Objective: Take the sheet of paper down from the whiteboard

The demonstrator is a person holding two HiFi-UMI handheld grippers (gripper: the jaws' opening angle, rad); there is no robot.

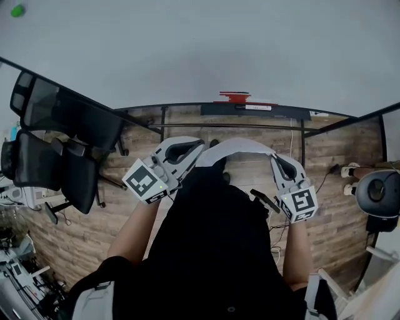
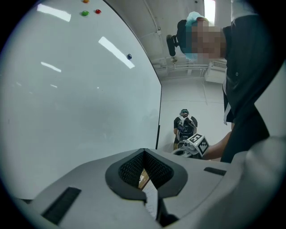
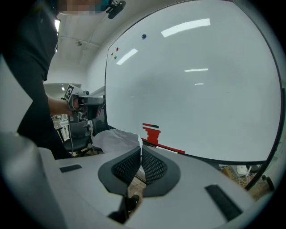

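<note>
The sheet of paper [image 1: 237,147] is off the whiteboard [image 1: 187,50] and hangs in an arch between my two grippers, in front of the person's dark torso. My left gripper [image 1: 199,149] is shut on its left end and my right gripper [image 1: 275,160] is shut on its right end. In the left gripper view a thin white edge of the paper [image 2: 152,202] shows below the closed left gripper [image 2: 144,154]. In the right gripper view the paper [image 3: 117,139] bulges out to the left of the closed right gripper [image 3: 141,150]. The board face is bare.
A red eraser [image 1: 234,97] sits on the board's tray [image 1: 250,109], and a green magnet [image 1: 17,10] is at the board's top left. Black office chairs [image 1: 56,144] stand at the left. A round black device [image 1: 378,190] and floor cables lie at the right.
</note>
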